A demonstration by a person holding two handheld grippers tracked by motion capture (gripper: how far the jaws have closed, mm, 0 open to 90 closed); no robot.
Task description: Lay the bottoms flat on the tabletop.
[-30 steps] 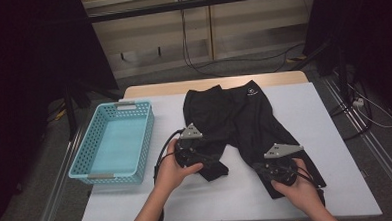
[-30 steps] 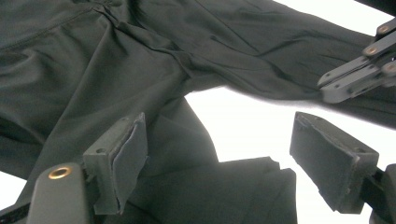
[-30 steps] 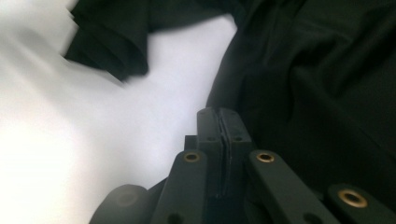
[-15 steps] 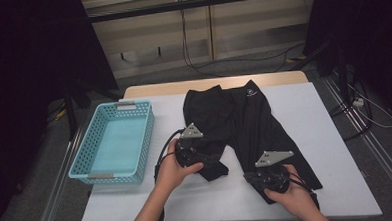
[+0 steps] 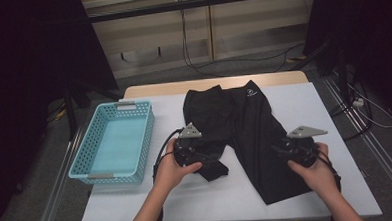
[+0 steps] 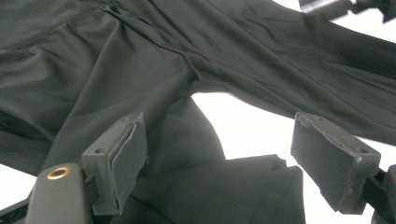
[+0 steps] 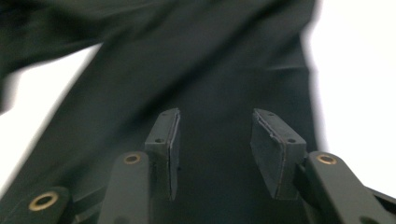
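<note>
At your nine o'clock stands a perforated turquoise plastic basket (image 5: 113, 144), clear of the smooth black shorts (image 5: 245, 133). Your left gripper (image 5: 206, 157) gapes wide over the folded leg. Your right gripper (image 5: 281, 149), jaws just opening, holds nothing.

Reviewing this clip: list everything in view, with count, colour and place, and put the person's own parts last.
shorts: one, black, spread on the table's middle, one leg crumpled by the left gripper
basket: one, light blue, table's left side
table: one, white top with wooden far edge
cables: several, dark, on the floor beyond the table
left gripper: one, black, jaws open over the crumpled leg
right gripper: one, black, jaws just opened, nothing between the pads, above the other leg
hands: two, each holding a gripper
</note>
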